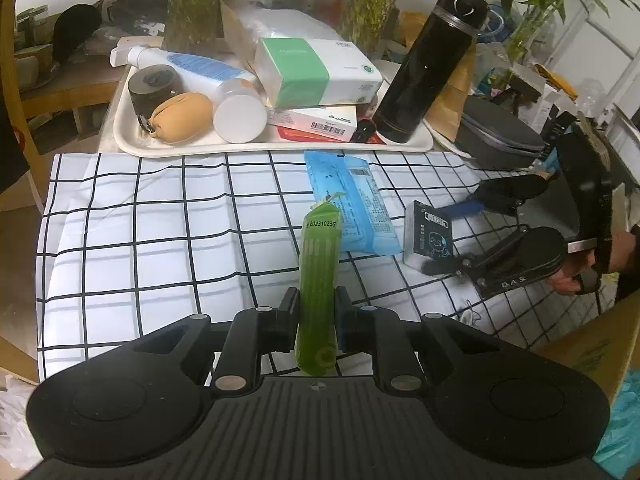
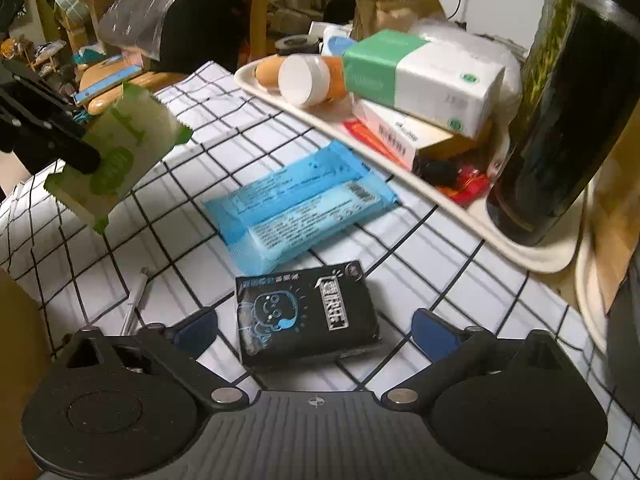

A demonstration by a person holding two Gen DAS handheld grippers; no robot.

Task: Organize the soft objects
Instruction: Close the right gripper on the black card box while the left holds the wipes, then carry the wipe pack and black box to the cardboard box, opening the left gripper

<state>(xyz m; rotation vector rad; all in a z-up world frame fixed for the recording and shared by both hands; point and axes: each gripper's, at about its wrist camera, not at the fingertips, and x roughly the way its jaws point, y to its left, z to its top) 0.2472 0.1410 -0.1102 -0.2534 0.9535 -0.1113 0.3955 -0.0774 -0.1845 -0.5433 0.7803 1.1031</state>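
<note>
**Two packs wait on the cloth, one is lifted**

Three soft packs belong to the task here. The left gripper (image 1: 318, 312) is closed on the green pack (image 1: 319, 280), pinching it by its thin sides, so the pack stands on edge and points forward. In the right wrist view the same green pack (image 2: 116, 152) hangs above the checked cloth (image 2: 460, 280), not touching it. I judge it is carried this way because a soft pack bends easily, and a grip near its lower end holds it steady.

The blue pack (image 2: 300, 204) lies flat on the cloth, just before the white tray (image 2: 532, 258). The black pack (image 2: 306, 316) lies flat just beside it, nearer to the right gripper (image 2: 316, 330). This gripper is open, with one finger on each side of the black pack, and I cannot see that the pads touch it. The wide opening seems chosen so the fingers pass around the pack's broad face.

The tray holds hard things: a black bottle (image 1: 428, 68), a green and white box (image 1: 316, 70) and a white bottle (image 1: 200, 74). They look crowded, so probably the soft packs are grouped on the cloth apart from them. The next step, in my judgement, is closing on the black pack without pushing it into the blue one.
</note>
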